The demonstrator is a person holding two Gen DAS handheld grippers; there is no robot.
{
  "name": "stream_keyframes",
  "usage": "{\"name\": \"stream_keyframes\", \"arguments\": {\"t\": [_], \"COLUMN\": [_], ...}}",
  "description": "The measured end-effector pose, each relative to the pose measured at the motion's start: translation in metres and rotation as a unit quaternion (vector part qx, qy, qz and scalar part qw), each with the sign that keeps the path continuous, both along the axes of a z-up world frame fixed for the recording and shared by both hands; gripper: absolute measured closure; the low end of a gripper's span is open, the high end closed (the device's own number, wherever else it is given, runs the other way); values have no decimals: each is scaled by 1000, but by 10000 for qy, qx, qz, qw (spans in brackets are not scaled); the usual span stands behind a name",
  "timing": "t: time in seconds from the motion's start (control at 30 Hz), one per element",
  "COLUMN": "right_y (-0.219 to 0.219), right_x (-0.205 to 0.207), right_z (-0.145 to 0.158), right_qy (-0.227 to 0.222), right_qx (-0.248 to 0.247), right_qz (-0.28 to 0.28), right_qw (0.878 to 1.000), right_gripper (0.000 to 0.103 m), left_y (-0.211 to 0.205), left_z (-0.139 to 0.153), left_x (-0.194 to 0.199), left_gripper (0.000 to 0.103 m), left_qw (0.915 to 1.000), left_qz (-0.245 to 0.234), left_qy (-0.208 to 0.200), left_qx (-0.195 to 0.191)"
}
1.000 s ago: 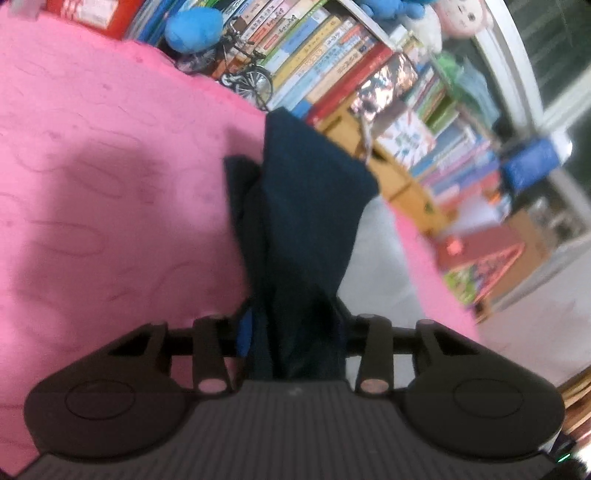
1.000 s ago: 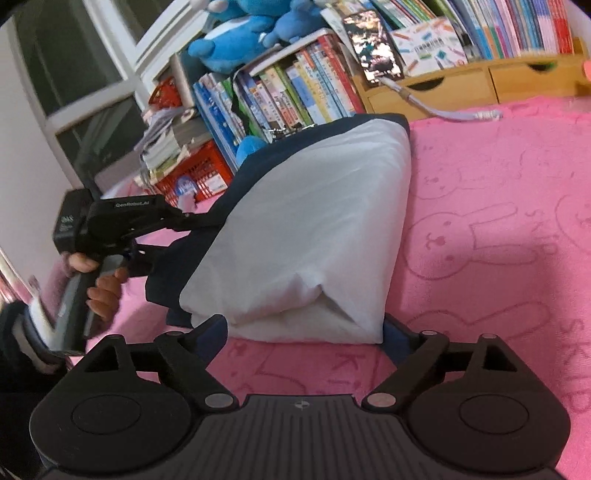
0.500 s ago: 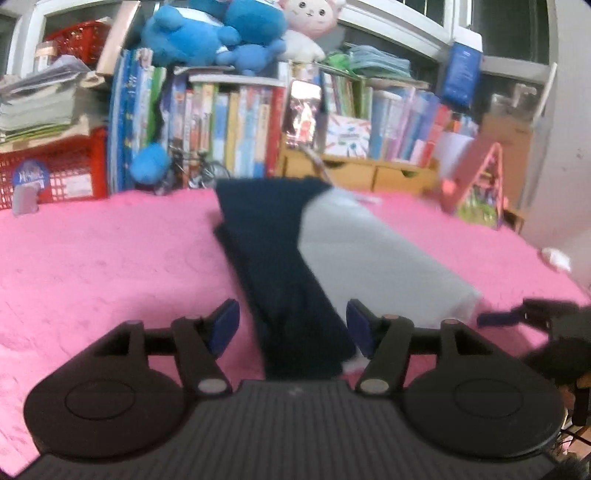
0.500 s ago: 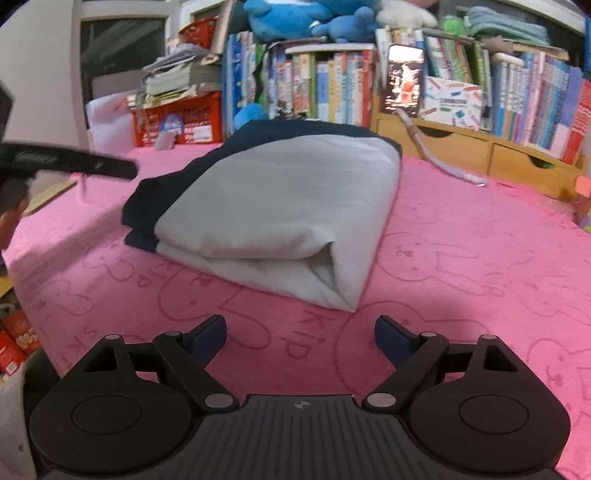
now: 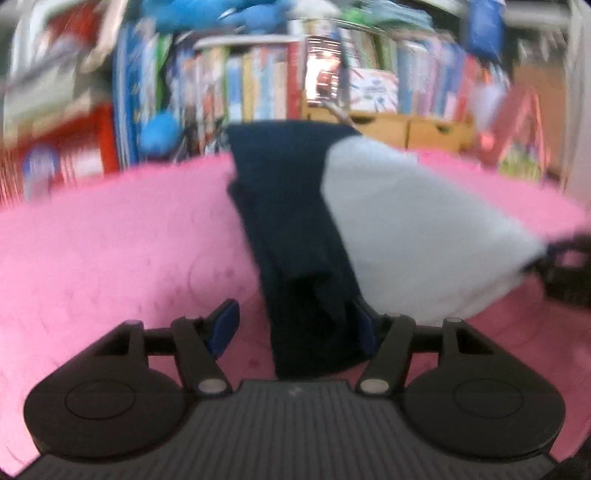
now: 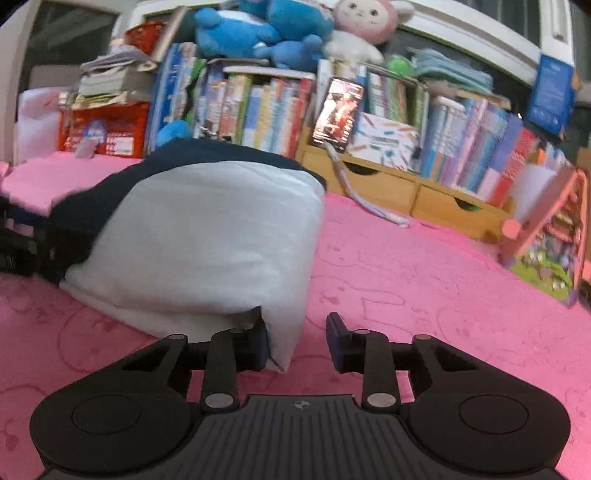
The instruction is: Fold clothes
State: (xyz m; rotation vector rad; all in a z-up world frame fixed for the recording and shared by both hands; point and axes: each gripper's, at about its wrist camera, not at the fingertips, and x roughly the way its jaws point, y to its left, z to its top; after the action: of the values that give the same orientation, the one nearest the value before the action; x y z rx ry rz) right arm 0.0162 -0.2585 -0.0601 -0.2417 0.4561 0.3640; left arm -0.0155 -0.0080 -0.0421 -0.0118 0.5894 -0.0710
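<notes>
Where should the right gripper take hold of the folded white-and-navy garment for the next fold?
Probably the near white corner of the garment, approached low from the front. Its stacked layers end there, and the right gripper already straddles it, jaws just closing.

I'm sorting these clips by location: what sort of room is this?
Probably a child's bedroom or playroom: plush toys sit on top of packed bookshelves, and a pink bunny-print blanket covers the surface.

Your left wrist view smeared throughout: book spines (image 5: 258, 92) unreadable. Navy fabric (image 5: 306, 266) covers left gripper's right pad (contact indeterminate). White fold (image 6: 207, 243) hides your right gripper's left fingertip.
</notes>
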Motion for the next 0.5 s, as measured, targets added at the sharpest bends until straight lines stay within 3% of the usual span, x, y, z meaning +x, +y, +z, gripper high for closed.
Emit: {"name": "stream_keyframes", "arguments": {"t": [0.17, 0.27, 0.37, 0.5], "right_y": [-4, -6, -11, -9], "right_x": [-2, -3, -1, -3], "right_z": [-1, -1, 0, 1], "right_qy": [-12, -4, 75, 45], "right_qx": [79, 155, 324, 285], "right_qz": [-11, 113, 213, 238], "right_qw": [10000, 9998, 9992, 9993], "right_gripper": [71, 72, 72, 72], "left_y": [3, -9, -35, -95], "left_z": [8, 28, 50, 50], "left_x": [-11, -23, -26, -5], "left_gripper": [38, 40, 37, 37], "left_qw": [9998, 9972, 9926, 9883], "left_qz": [49, 59, -299, -896], "left_qy": [-50, -458, -898, -982], "left_qx": [189, 580, 759, 751]}}
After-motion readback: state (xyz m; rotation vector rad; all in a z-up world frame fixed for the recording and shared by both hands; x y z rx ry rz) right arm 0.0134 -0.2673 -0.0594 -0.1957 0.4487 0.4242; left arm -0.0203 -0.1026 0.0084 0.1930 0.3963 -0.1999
